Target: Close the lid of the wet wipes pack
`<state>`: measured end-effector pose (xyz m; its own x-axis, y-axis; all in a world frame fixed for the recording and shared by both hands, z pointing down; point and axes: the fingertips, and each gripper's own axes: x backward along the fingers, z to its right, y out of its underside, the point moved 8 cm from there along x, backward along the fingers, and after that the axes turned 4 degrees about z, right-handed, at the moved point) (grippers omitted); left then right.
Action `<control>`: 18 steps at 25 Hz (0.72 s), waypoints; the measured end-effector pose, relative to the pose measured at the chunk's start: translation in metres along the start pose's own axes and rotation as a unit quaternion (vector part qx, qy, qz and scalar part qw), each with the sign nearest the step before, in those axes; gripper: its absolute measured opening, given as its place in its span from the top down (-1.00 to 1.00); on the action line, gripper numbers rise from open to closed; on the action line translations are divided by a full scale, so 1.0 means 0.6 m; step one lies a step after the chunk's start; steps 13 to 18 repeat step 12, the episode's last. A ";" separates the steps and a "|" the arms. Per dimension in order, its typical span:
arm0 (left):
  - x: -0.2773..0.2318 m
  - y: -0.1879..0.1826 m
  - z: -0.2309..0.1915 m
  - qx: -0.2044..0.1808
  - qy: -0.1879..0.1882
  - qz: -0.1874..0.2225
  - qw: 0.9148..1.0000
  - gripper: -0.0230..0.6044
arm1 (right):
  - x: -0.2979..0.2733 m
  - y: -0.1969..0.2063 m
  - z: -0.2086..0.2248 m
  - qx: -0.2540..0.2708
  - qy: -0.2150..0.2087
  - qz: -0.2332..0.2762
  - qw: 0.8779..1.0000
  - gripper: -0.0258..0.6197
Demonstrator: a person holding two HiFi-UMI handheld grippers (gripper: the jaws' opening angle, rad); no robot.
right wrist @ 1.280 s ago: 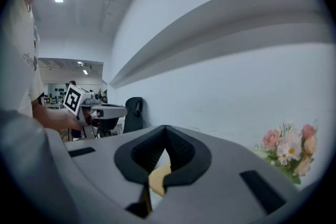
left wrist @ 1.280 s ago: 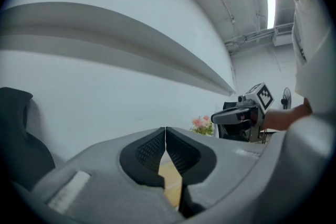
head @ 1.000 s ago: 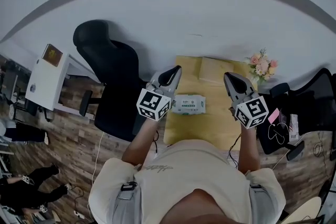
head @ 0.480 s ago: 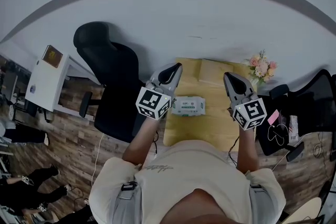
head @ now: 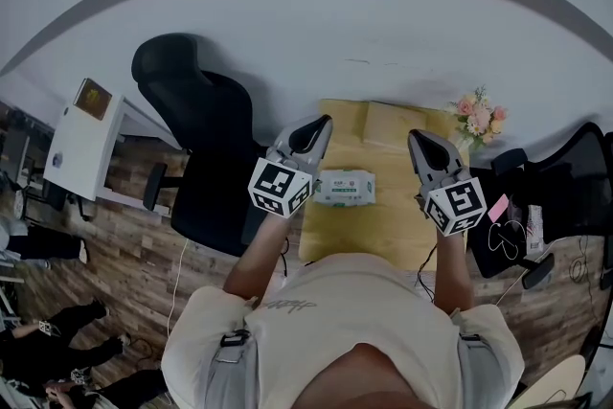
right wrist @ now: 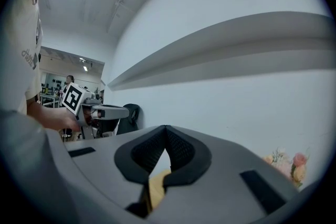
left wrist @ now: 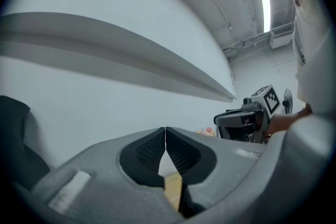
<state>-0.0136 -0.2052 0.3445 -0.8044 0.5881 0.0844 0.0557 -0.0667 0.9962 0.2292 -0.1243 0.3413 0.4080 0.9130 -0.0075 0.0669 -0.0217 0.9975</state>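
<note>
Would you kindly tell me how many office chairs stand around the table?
2: one office chair left of the yellow table, another chair right of it, partly cut off. Others may be hidden.

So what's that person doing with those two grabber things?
A person holds the left gripper and right gripper over a small yellow table. Both are shut and empty, one on each side of the wet wipes pack. Neither seems to touch it. Whether its lid is open is too small to tell.
</note>
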 end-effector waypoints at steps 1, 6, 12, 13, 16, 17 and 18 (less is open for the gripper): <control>0.001 0.002 0.000 0.003 0.001 -0.001 1.000 0.87 | 0.000 0.000 -0.002 0.001 0.000 -0.002 1.000 0.92; 0.009 0.007 0.001 0.009 -0.003 -0.001 1.000 0.87 | -0.006 0.002 -0.003 -0.002 -0.004 -0.003 1.000 0.92; -0.003 0.017 0.009 0.011 0.001 -0.005 1.000 0.87 | -0.003 0.003 0.002 -0.003 -0.008 0.003 1.000 0.92; -0.003 0.017 0.009 0.011 0.001 -0.005 1.000 0.87 | -0.003 0.003 0.002 -0.003 -0.008 0.003 1.000 0.92; -0.003 0.017 0.009 0.011 0.001 -0.005 1.000 0.87 | -0.003 0.003 0.002 -0.003 -0.008 0.003 1.000 0.92; -0.003 0.017 0.009 0.011 0.001 -0.005 1.000 0.87 | -0.003 0.003 0.002 -0.003 -0.008 0.003 1.000 0.92; -0.003 0.017 0.009 0.011 0.001 -0.005 1.000 0.87 | -0.003 0.003 0.002 -0.003 -0.008 0.003 1.000 0.92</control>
